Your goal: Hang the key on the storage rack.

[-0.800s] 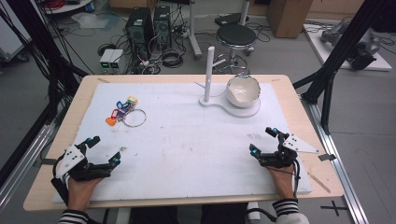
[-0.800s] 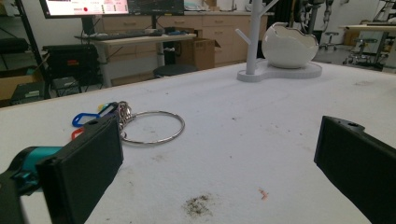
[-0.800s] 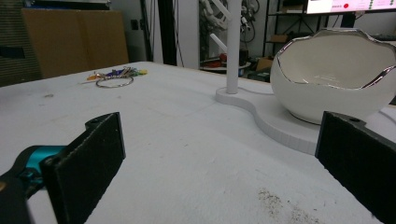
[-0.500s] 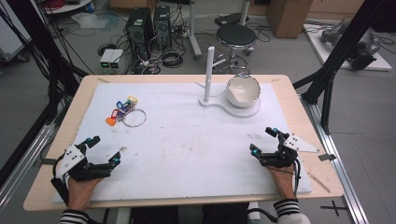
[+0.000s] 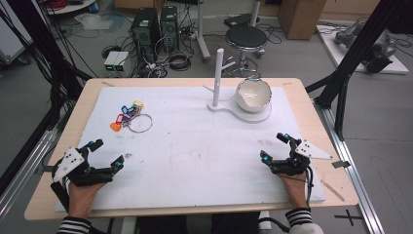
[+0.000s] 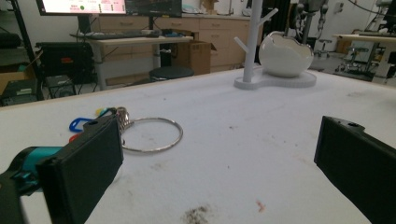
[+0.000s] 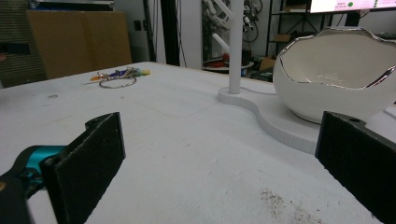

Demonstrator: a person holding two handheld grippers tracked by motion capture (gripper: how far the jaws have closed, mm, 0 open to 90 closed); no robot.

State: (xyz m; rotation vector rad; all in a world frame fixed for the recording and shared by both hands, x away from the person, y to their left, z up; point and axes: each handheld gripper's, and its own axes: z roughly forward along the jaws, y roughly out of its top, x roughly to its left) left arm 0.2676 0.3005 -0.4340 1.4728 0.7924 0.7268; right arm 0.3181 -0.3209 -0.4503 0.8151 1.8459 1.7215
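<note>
From the high view, the left gripper [image 5: 106, 155] rested at the near left corner of the white mat [image 5: 195, 156], its jaws spread wide with nothing between them, and the right gripper [image 5: 275, 147] lay at the near right, likewise wide open and empty. The key ring [image 5: 139, 123], a metal hoop with coloured tags bunched at its left, lay flat on the mat beyond the left gripper, well apart from it. At the far side stood a white stand [image 5: 218, 78] on a flat base, with a white egg-shaped bowl [image 5: 253, 95] just beside the post on the same base. In the left gripper view, the two black jaws stood far apart at the bottom corners, holding nothing; the key ring [image 6: 152, 135] lay just past the left jaw, its tags partly hidden behind it, and the bowl [image 6: 285, 56] and stand [image 6: 252, 42] sat farther off. In the right gripper view, the jaws again gaped empty; the bowl [image 7: 341, 79] loomed near the right jaw, the stand [image 7: 235, 46] left of it, and the key ring [image 7: 116, 79] lay far off at the left.
</note>
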